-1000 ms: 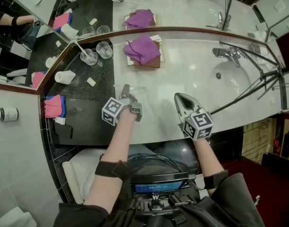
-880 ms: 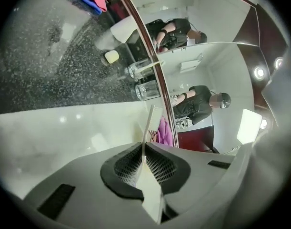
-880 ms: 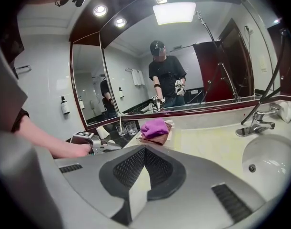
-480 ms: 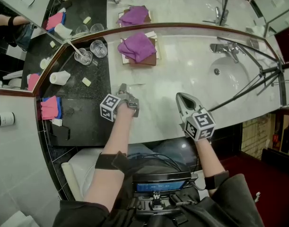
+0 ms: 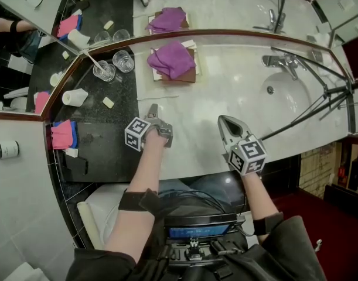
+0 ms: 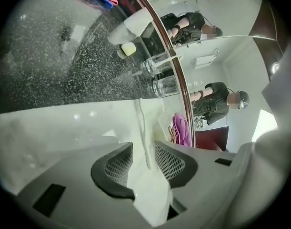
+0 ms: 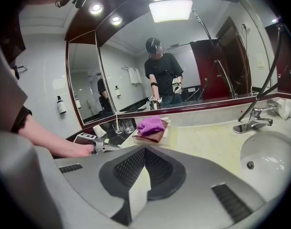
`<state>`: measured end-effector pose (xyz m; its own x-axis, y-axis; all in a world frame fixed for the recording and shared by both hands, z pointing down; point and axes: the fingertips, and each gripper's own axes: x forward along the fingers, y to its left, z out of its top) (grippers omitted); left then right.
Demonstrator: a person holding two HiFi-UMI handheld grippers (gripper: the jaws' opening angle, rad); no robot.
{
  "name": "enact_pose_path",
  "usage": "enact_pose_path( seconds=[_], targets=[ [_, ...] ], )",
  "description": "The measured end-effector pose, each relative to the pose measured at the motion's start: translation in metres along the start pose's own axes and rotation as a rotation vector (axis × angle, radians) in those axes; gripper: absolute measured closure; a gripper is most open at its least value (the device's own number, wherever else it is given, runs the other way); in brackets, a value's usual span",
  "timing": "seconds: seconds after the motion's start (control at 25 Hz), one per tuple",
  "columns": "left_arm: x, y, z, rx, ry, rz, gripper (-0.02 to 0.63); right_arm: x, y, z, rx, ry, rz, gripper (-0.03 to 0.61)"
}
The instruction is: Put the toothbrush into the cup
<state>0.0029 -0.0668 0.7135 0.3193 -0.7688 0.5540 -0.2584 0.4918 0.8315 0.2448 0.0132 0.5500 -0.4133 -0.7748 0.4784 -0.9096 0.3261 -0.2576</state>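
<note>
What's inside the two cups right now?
One cup holds a white stick; the other cup looks empty, though it's too small to be sure. The toothbrush lies on the counter between the left gripper's jaws, which have just been opening.

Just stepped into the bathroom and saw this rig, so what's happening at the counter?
A person holds a tool in each hand. The left tool sits low over the white marble counter; its jaws have just been opening, and a white plastic toothbrush lies between them, ungripped. The right tool is shut and empty. Two clear glass cups wait on the black granite section; this toothbrush is in neither.
</note>
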Motion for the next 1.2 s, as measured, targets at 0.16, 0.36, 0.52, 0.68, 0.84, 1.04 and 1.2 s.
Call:
enact_pose_path(
  seconds=[0.16,0.36,0.52,0.68,0.84,1.04,1.2],
  targets=[
    [0.000,0.001,0.002,0.011,-0.001,0.004,0.476,0.004,0.000,0.001,-0.001,0.001,0.002,0.560],
    [-0.005,-0.011,0.004,0.042,0.001,-0.023,0.476,0.006,0.002,0.001,0.009,0.000,0.008,0.560],
    [-0.016,-0.041,0.009,0.127,0.014,-0.088,0.479,0.009,0.002,0.006,0.010,-0.009,0.012,0.560],
    [-0.038,-0.081,0.015,0.277,0.024,-0.169,0.598,0.013,0.007,0.016,0.004,-0.028,0.026,0.560],
    [-0.065,-0.129,0.015,0.475,0.048,-0.269,0.612,0.018,0.012,0.025,-0.008,-0.042,0.038,0.560],
    [-0.103,-0.167,0.025,0.734,0.044,-0.334,0.612,0.027,0.021,0.035,-0.021,-0.055,0.055,0.560],
    [-0.127,-0.167,0.033,1.040,0.055,-0.304,0.612,0.031,0.028,0.038,-0.027,-0.054,0.062,0.560]
  ],
)
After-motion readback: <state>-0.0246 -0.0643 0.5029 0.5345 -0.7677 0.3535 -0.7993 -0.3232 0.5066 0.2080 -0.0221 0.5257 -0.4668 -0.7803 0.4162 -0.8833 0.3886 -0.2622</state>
